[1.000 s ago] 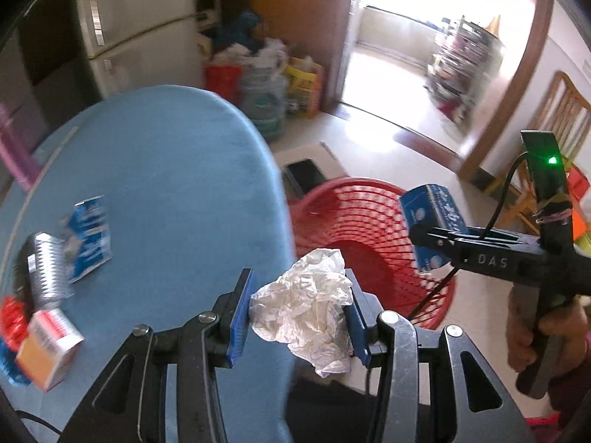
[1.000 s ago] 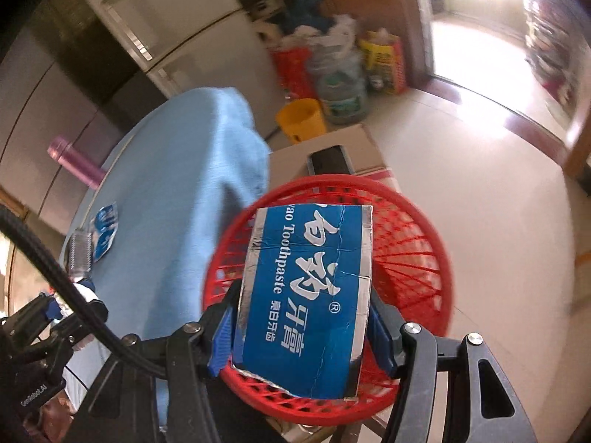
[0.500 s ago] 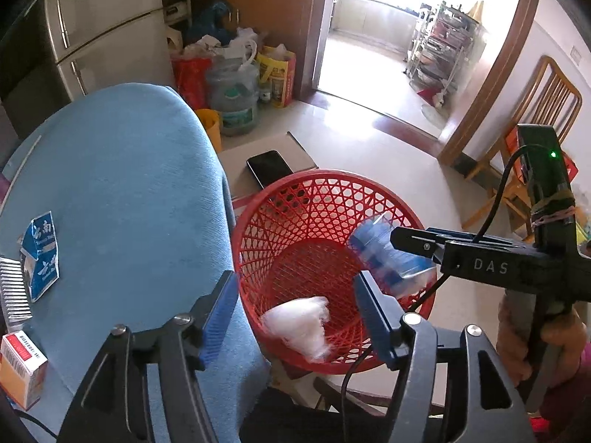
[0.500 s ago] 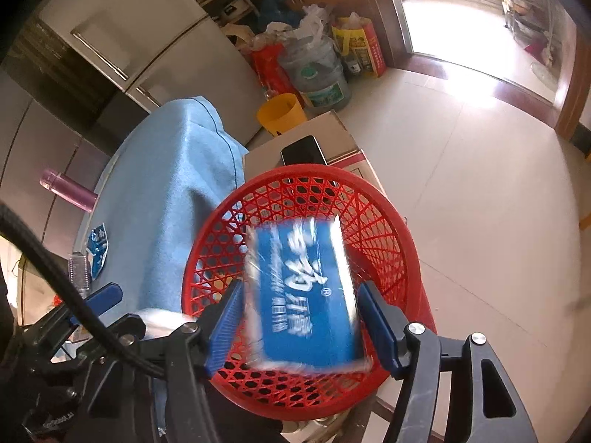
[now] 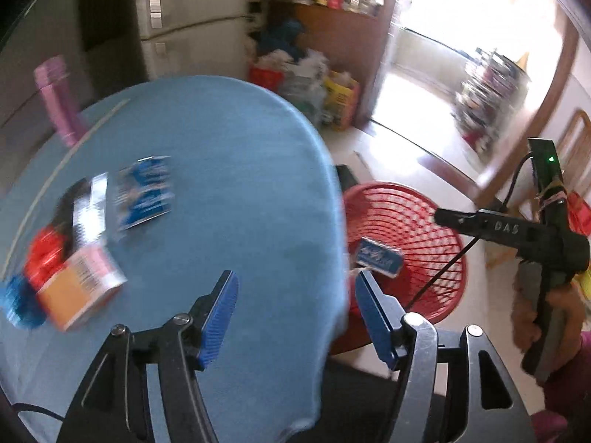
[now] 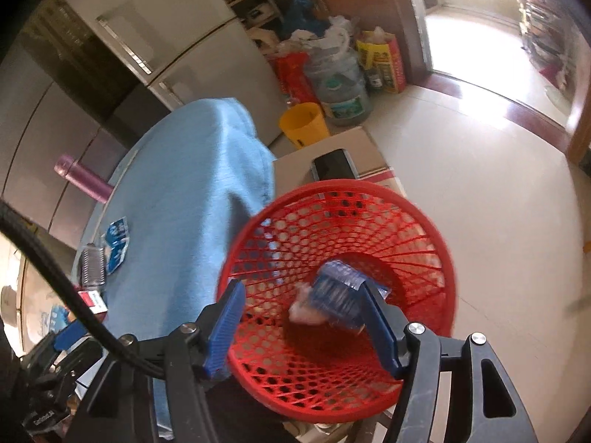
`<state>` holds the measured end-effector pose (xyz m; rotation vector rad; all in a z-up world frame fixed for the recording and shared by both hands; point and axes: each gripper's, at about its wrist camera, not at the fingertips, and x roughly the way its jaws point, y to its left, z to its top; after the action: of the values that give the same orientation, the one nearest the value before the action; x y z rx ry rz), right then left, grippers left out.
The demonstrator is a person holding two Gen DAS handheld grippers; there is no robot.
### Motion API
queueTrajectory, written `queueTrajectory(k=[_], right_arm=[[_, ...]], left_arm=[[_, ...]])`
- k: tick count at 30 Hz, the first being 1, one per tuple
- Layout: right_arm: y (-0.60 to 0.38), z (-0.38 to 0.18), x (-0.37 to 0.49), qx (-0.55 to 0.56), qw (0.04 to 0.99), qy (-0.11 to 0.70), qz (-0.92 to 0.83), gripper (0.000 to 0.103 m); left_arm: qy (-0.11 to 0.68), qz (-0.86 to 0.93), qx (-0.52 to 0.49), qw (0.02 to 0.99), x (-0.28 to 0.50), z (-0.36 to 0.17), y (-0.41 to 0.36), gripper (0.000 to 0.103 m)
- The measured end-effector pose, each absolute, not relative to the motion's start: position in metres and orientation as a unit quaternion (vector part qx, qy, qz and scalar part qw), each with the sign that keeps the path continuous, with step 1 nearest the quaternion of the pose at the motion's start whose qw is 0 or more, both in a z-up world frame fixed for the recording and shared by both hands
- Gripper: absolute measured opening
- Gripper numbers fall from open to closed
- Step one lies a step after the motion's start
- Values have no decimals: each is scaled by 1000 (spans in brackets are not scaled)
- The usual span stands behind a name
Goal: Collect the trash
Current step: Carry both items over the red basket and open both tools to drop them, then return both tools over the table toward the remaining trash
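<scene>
Both our jaws stand open and empty, the left gripper [image 5: 295,313] freshly opened; toothpaste box [image 6: 338,295] and tissue [image 6: 303,308] lie in the red basket [image 6: 424,221]. We should approach the table's [image 5: 240,184] wrappers [image 5: 144,193] slowly and squarely.

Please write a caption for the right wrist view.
Open right gripper above red basket holding blue toothpaste box and crumpled tissue.

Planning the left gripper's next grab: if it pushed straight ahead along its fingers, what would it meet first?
Probably the bare blue tablecloth. The left gripper is open and empty, and the wrappers and boxes lie off to its left, outside that line.
</scene>
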<state>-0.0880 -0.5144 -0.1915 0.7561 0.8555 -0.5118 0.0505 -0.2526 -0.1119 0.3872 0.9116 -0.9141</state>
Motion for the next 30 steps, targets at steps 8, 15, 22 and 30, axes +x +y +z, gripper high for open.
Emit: queueTrajectory(k=[8,15,22,30], right_arm=[[-473,-162,-58,310,839,400,-198,67],[-433,-131,-41,269,865,391,-166,67],[-400,-109,-26,239,882,383,-137,67],[-381,-102,-26,216,891,379,-129,67]], left_arm=[[423,-292,138,847,62,-106,-121,70],[414,-186,97,886,59,-103,-17,72],[409,-151,50,899,50,-103,29,73],[384,-164,69,906,35,-92,21,73]])
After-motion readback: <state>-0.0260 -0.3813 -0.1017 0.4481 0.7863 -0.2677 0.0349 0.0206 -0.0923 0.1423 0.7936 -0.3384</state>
